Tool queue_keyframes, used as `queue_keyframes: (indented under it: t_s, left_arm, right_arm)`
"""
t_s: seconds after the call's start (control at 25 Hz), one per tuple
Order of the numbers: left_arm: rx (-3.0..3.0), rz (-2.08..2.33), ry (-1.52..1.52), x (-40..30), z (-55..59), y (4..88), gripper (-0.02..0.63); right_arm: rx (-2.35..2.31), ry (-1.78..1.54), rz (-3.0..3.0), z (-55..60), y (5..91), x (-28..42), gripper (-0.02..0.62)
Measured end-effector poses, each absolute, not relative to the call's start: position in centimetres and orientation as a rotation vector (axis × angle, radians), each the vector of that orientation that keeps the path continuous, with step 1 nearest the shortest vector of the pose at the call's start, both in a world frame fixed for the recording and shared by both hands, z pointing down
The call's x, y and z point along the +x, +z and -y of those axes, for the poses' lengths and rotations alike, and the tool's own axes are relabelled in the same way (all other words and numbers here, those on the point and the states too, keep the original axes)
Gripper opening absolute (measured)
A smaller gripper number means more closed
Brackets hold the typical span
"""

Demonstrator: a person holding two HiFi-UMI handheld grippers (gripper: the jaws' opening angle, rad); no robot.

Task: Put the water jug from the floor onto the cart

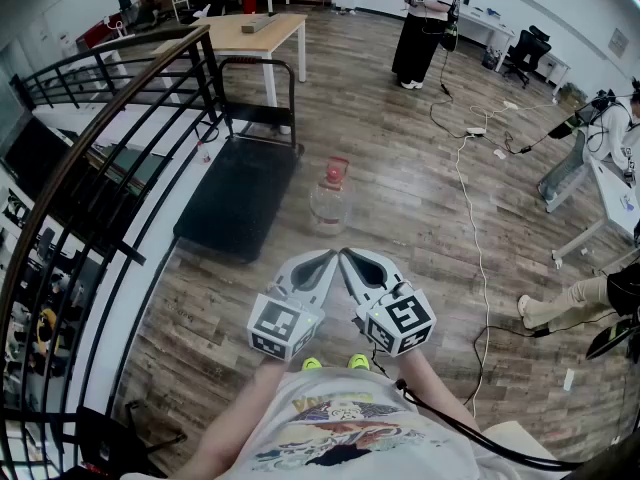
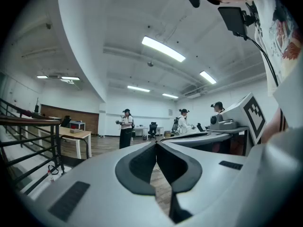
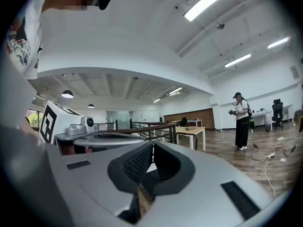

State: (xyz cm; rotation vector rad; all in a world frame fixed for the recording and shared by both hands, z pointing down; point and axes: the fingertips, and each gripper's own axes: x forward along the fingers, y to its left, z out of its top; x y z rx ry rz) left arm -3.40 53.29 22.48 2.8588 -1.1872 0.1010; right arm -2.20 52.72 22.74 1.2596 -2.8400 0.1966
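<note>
The water jug (image 1: 331, 198), clear with a red cap, stands upright on the wood floor in the head view. The black flat cart (image 1: 232, 203) lies just left of it, its handle bar (image 1: 258, 63) at the far end. Both grippers are held level side by side in front of the person, a short way on the near side of the jug, touching nothing. My left gripper (image 1: 328, 258) is shut and empty, its pads meeting in the left gripper view (image 2: 155, 146). My right gripper (image 1: 348, 257) is shut and empty too (image 3: 152, 148). Neither gripper view shows the jug.
A black stair railing (image 1: 95, 158) curves along the left beside the cart. A wooden table (image 1: 262, 30) stands behind the cart. A white cable (image 1: 470, 198) runs over the floor at right. A standing person (image 1: 423, 23) is at the back, and others are at the right edge.
</note>
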Motion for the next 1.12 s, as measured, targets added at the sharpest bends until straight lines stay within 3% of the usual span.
queue_keyframes:
  t_s: [1.12]
  left_arm:
    - [2.841,1.137,0.12,-5.3,-51.7,23.4,0.012]
  right_arm:
    - [1.333,0.263,2.778,-50.8,24.1,-4.0,0.026]
